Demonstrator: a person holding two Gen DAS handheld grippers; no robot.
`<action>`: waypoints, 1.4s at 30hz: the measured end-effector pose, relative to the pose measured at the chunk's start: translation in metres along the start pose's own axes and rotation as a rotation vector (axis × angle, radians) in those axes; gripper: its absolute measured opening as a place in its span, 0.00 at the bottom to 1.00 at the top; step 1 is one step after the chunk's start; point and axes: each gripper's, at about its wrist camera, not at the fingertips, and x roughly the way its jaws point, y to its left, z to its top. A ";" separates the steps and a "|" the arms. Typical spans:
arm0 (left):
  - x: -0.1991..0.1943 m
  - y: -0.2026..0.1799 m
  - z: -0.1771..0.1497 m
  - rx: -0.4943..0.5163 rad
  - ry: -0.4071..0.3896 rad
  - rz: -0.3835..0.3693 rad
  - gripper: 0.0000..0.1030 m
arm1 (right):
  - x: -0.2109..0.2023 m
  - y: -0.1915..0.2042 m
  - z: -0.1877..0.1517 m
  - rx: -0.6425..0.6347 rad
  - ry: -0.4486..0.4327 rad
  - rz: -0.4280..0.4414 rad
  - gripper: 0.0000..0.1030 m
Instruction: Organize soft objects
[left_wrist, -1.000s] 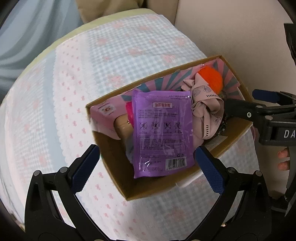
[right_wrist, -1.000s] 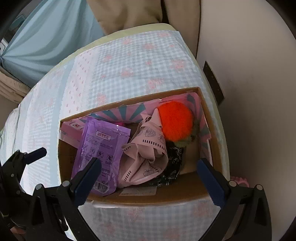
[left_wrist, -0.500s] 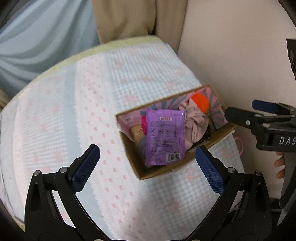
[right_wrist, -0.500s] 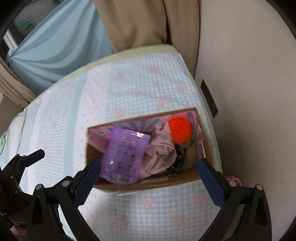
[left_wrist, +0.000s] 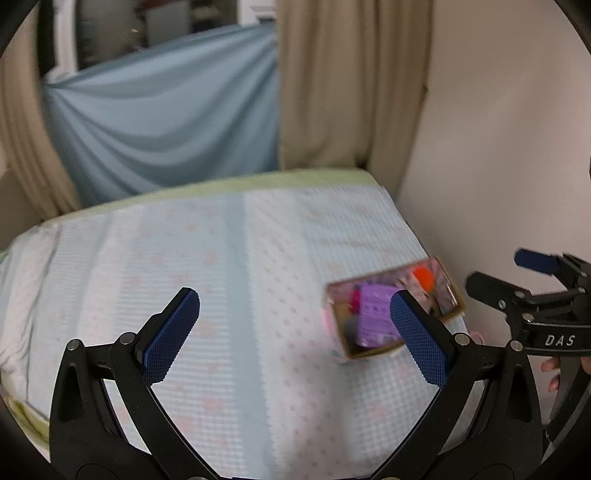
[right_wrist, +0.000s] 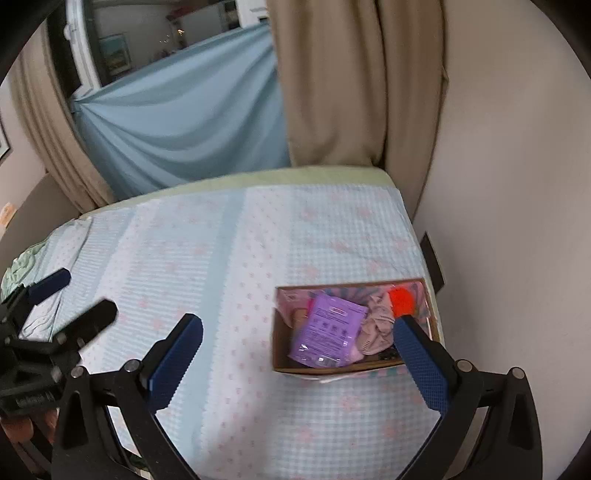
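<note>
A cardboard box (right_wrist: 280, 347) (left_wrist: 373, 355) sits on the bed near the wall. Inside lie a purple plastic packet (right_wrist: 327, 334) (left_wrist: 373, 317), a crumpled pink cloth (right_wrist: 376, 323) and an orange pompom (right_wrist: 402, 300) (left_wrist: 423, 275). My left gripper (left_wrist: 295, 334) hangs open and empty, high above the bed and left of the box. Open and empty too, my right gripper (right_wrist: 301, 363) is raised well back from the box. Each gripper shows at the edge of the other's view.
A checked blue-and-pink bedspread (right_wrist: 207, 266) covers the bed. The white wall (right_wrist: 509, 177) runs along the right side. Beige curtains (right_wrist: 343, 81) and a draped blue sheet (right_wrist: 184, 122) stand behind the bed. Green cloth (right_wrist: 18, 266) lies at the far left.
Both grippers have pulled up and back from the box, which now looks much smaller. The curtains and blue sheet have come into view. The box's contents lie as before.
</note>
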 end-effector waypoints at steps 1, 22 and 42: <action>-0.012 0.009 0.000 -0.012 -0.019 0.013 1.00 | -0.009 0.009 0.000 -0.004 -0.012 0.001 1.00; -0.142 0.104 -0.028 -0.117 -0.272 0.132 1.00 | -0.081 0.083 -0.010 -0.020 -0.207 -0.086 1.00; -0.127 0.108 -0.019 -0.114 -0.272 0.137 1.00 | -0.069 0.090 0.002 -0.027 -0.226 -0.116 1.00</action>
